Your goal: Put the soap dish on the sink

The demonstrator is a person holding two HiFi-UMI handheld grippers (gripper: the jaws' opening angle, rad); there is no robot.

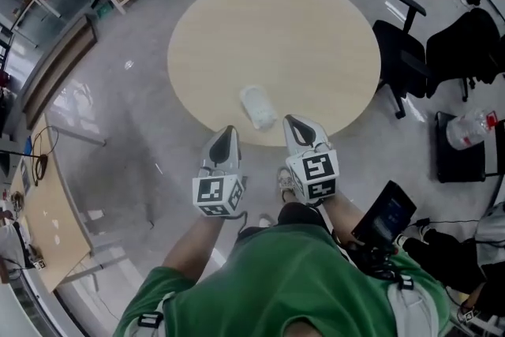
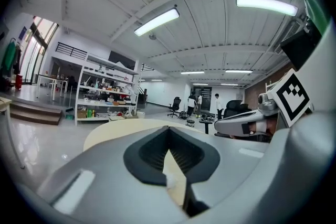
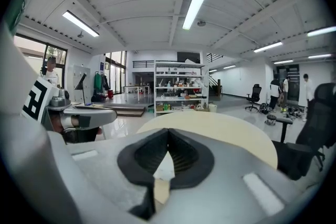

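The left gripper [image 1: 228, 132] and right gripper [image 1: 293, 122] are held shut and empty, near the soap dish [image 1: 257, 106], seemingly readied for pickup.

this is looking like a big open lab or workshop hall: metal shelves [image 3: 178, 89] are holding boxes and gear, strip lights [image 3: 195, 5] are running along a white ceiling, and office chairs [image 1: 398, 51] are standing near a round table [image 1: 276, 43] on polished grey floor [image 1: 118, 130].

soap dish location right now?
Head view: the soap dish lies on the round table near its near edge, just beyond and between the left gripper and right gripper.
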